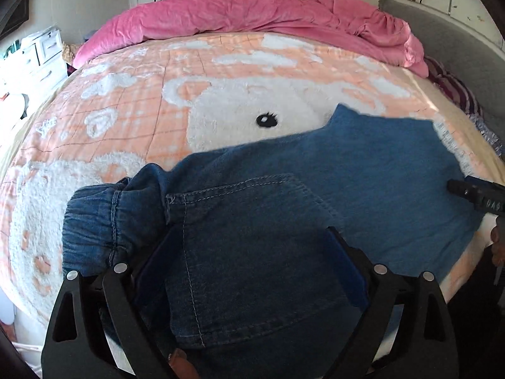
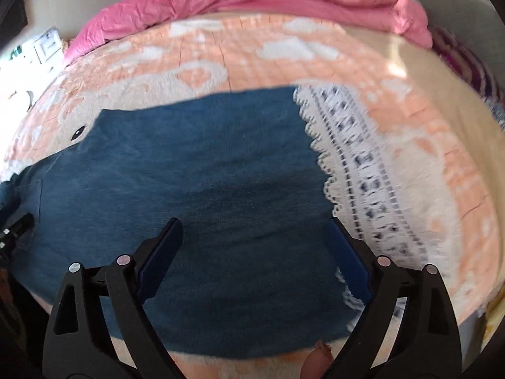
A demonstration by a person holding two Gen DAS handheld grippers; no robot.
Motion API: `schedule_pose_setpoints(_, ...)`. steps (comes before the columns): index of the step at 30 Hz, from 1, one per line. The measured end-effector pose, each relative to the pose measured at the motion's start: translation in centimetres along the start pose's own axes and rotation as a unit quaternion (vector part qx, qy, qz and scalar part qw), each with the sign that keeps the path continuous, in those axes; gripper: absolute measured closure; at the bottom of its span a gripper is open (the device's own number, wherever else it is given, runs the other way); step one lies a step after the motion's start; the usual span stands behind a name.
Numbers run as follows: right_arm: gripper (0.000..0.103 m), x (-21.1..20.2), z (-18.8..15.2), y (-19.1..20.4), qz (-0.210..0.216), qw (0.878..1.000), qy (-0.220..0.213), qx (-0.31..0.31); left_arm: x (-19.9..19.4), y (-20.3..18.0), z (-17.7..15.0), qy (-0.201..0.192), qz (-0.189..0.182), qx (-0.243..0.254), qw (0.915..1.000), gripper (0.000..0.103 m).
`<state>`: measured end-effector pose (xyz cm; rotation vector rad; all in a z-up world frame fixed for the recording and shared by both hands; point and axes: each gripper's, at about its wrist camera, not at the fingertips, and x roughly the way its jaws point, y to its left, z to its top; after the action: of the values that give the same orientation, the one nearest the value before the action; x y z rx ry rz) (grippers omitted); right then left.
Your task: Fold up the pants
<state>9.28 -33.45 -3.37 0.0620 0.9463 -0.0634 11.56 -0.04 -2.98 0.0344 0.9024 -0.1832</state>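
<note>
While both grippers hover with fingers spread wide and nothing between the pads, the main risk is a poor grasp. The denim pants (image 1: 315, 170) lie flat on a fluffy peach-and-white blanket (image 1: 132, 94), so a closing pad could pinch the blanket pile along with the denim, or catch only the top layer and leave the fold uneven. The lace-trimmed hem (image 2: 356, 164) may snag or slip.

The pants lie along the near edge of the bed, legs already doubled together. The left gripper (image 1: 252, 252) sits over the waist end, above the back pocket (image 1: 246, 214), with the elastic waistband (image 1: 94, 227) to its left. The right gripper (image 2: 255, 243) sits over the leg end, its right finger (image 2: 347, 259) beside the lace. A pink quilt (image 1: 252, 12) is bunched along the far edge.
</note>
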Motion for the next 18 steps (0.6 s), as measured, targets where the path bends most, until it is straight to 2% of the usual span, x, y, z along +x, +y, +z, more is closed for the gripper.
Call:
schedule_pose_setpoints(5, 0.015, -4.5, 0.3, 0.1, -0.015, 0.997, -0.074, -0.005, -3.5, -1.5, 1.4, -0.022, -0.024, -0.001, 0.9995, 0.007)
schedule_pose_setpoints(10, 0.013, -7.5, 0.4, 0.1, -0.013, 0.993, -0.114, -0.009, -6.5, -4.5, 3.2, -0.056, -0.031, 0.025, 0.9976, 0.006)
schedule_pose_setpoints(18, 0.009, -11.4, -0.3, 0.4, -0.025, 0.986, -0.162, -0.023, -8.2, -8.7, 4.8, -0.067, -0.044, 0.05, 0.9955, 0.005)
